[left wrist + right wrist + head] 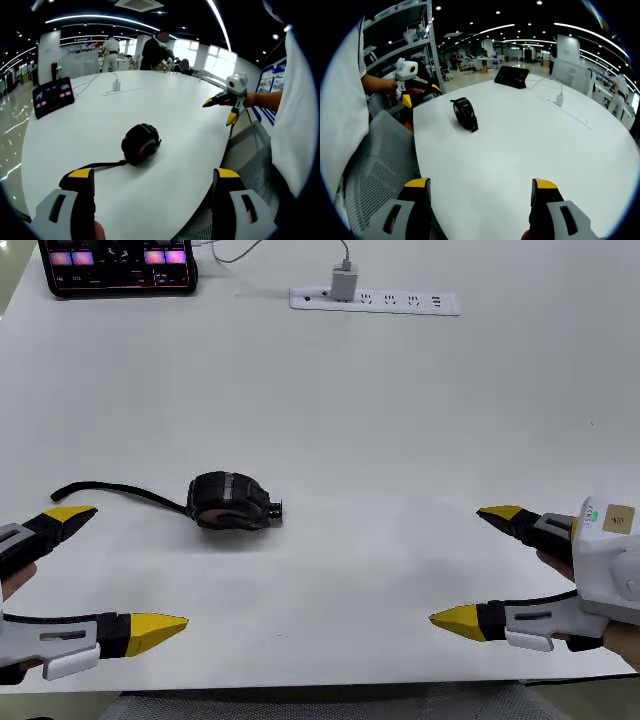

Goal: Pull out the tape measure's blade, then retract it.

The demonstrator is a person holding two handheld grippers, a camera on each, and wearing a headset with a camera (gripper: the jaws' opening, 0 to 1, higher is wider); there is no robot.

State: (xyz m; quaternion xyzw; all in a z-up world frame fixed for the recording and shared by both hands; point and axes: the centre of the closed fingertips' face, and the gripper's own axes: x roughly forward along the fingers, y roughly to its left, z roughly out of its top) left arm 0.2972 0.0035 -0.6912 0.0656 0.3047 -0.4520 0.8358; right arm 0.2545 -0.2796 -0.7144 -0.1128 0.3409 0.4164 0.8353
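Two yellow-tipped tools hover at the white surface's [400,420] near edge, the left tool [137,566] and right tool [456,565] both spread wide, holding nothing. Between them, nearer the left one, lies the black rounded tape measure [230,502], its black strap [110,490] trailing toward the left edge. Pulling looks unstarted; next, one tool should pin the case while the other pinches the blade's tip.

Left tool [141,566] cut by left edge; screen [118,268] by top.
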